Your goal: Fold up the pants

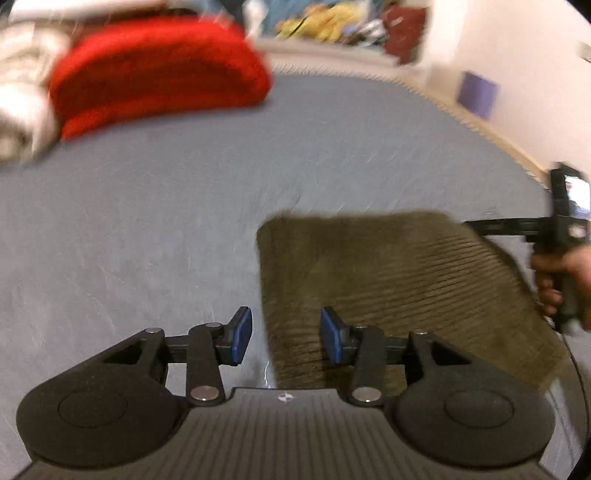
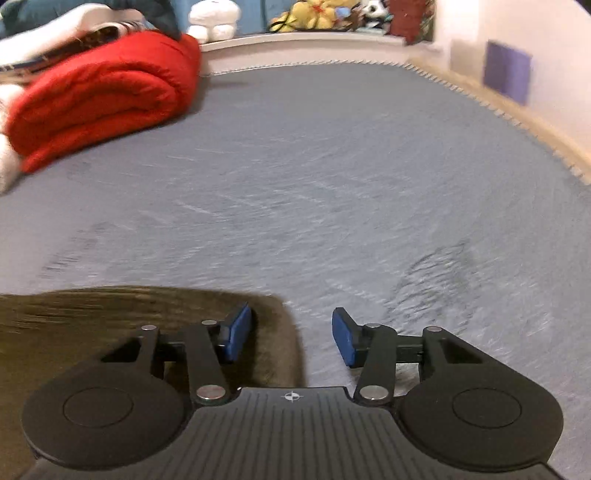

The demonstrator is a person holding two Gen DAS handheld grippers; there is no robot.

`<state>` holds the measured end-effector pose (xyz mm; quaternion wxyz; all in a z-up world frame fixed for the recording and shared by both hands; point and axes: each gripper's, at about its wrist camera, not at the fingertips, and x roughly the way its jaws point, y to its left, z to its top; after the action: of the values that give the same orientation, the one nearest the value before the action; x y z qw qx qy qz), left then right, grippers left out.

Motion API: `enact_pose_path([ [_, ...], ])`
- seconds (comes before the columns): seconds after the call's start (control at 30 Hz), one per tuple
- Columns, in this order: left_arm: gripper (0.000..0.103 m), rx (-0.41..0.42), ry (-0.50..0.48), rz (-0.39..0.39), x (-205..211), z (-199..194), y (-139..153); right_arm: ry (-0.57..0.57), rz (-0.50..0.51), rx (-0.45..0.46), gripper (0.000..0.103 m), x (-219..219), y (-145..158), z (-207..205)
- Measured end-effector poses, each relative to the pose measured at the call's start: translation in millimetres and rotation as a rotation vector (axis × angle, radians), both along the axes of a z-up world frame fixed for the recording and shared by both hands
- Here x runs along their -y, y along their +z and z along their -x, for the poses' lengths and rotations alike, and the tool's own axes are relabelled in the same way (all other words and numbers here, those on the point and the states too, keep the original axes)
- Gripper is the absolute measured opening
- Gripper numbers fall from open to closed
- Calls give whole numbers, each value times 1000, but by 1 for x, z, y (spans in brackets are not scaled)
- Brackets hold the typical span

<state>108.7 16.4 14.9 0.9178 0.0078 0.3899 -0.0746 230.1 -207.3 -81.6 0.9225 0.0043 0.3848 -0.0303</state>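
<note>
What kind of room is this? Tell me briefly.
Most likely a bedroom: the pants lie on a wide bed with a grey sheet, a rolled red blanket sits nearby, and stuffed toys line the far ledge.

Left tongs [image 1: 286,336], right tongs [image 2: 291,338] agape

A home bedroom: a bed [image 2: 314,155] under a grey-blue sheet fills both views, with a rolled red blanket [image 2: 99,96] and white bedding [image 1: 22,92] at its far left. Behind it, a ledge [image 2: 295,38] holds plush toys [image 2: 314,14], beside a pale wall [image 2: 554,44].
</note>
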Motion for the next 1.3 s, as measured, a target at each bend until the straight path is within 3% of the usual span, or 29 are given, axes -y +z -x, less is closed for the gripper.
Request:
enact_pose_path([
  [0.1, 46, 49, -162, 18, 14, 25, 13, -4, -4, 8, 49, -3, 5, 3],
  [0.17, 48, -16, -330, 26, 29, 35, 0, 6, 10, 22, 46, -4, 12, 11],
  [0.2, 48, -93, -396, 3, 35, 36, -17, 10, 29, 34, 46, -4, 17, 17],
  [0.23, 49, -155, -452, -85, 45, 43, -38, 10, 29, 34, 46, -4, 17, 17],
  [0.3, 51, -89, -525, -220, 57, 63, -47, 29, 9, 73, 46, 6, 40, 36],
  [0.33, 50, -106, -523, -222, 59, 63, -42, 49, -9, 89, 49, 10, 47, 42],
  [0.4, 50, -118, -475, -140, 51, 58, -27, 135, -47, 114, 54, 12, 67, 63],
  [0.43, 50, -95, -465, -106, 52, 58, -20, 192, -74, 110, 61, 13, 74, 72],
  [0.53, 50, -91, -413, -75, 39, 52, -14, 462, -188, 18, 68, 10, 85, 105],
  [0.6, 48, -153, -374, -91, 34, 48, -25, 617, -159, -43, 68, 4, 80, 133],
  [0.67, 47, -207, -374, -146, 35, 51, -41, 686, -80, -176, 66, -2, 56, 147],
  [0.7, 46, -209, -381, -157, 38, 52, -44, 686, -80, -176, 65, -2, 56, 147],
  [0.73, 46, -208, -375, -178, 43, 54, -45, 691, -34, -257, 65, -3, 38, 151],
  [0.77, 46, -208, -360, -197, 48, 56, -43, 676, -59, -289, 65, 1, 24, 157],
  [0.87, 48, -182, -280, -232, 62, 60, -36, 647, -51, -301, 65, -1, 29, 153],
  [0.9, 54, -167, -243, -228, 65, 63, -31, 615, -5, -289, 66, -9, 34, 157],
  [0.97, 77, -130, -146, -200, 67, 70, -14, 564, 65, -250, 67, -24, 42, 175],
  [1.0, 93, -101, -89, -185, 66, 74, 1, 533, 95, -220, 70, -29, 50, 180],
  [1.03, 100, -65, -31, -161, 65, 80, 14, 496, 104, -183, 77, -35, 62, 186],
  [1.13, 103, -16, 127, -38, 54, 100, 47, 368, 31, -83, 100, -39, 97, 201],
  [1.23, 103, -69, 268, 54, 44, 116, 56, 265, -97, 4, 102, -34, 124, 226],
  [1.3, 103, -84, 318, 68, 43, 127, 50, 235, -145, 54, 102, -33, 129, 245],
])
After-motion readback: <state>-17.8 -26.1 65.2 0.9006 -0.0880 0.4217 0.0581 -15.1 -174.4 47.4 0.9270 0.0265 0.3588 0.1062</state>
